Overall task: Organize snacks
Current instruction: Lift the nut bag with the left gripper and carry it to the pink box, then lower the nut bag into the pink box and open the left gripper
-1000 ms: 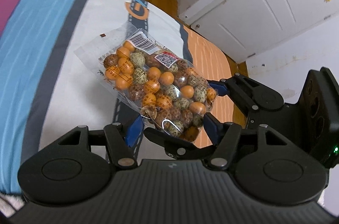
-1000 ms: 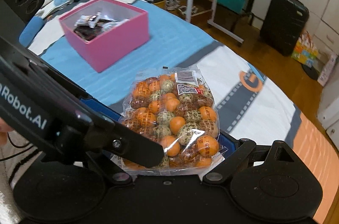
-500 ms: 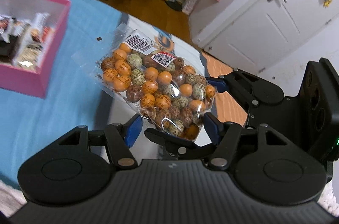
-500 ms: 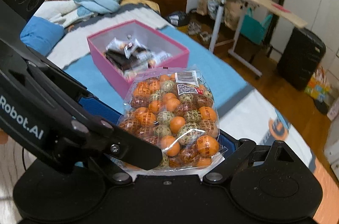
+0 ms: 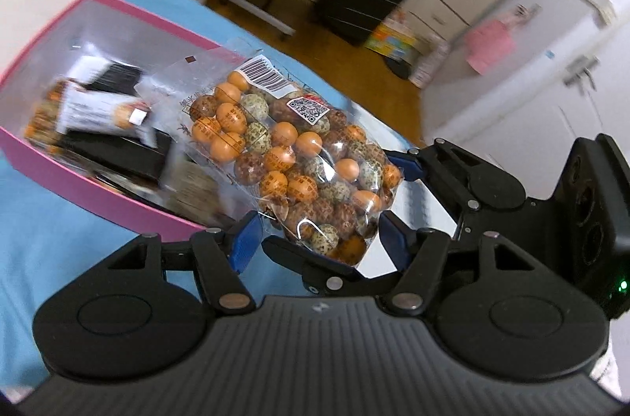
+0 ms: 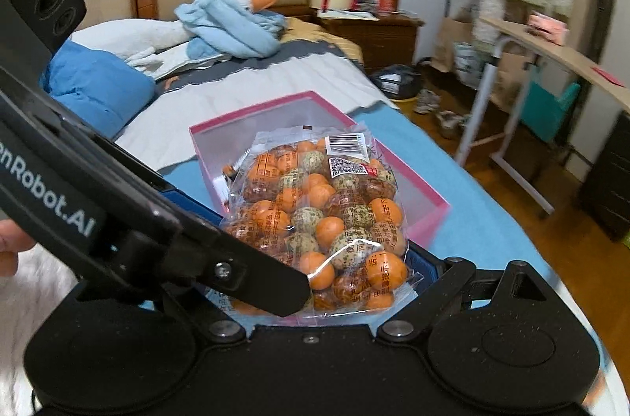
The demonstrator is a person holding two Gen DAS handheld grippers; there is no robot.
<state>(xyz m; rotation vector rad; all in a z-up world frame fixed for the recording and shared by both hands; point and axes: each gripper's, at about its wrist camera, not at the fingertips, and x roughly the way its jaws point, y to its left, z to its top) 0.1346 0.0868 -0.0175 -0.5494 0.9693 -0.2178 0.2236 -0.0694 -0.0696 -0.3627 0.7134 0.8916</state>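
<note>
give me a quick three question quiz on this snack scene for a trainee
1. True or false: the snack bag lies flat on the blue bed cover.
2. The bag's barcode label is: A) at the end far from the tool, B) under the pads, C) nowhere in view.
3. What is already in the pink box?

Key
1. False: the right tool holds it up near the box.
2. A
3. Other wrapped snacks.
</note>
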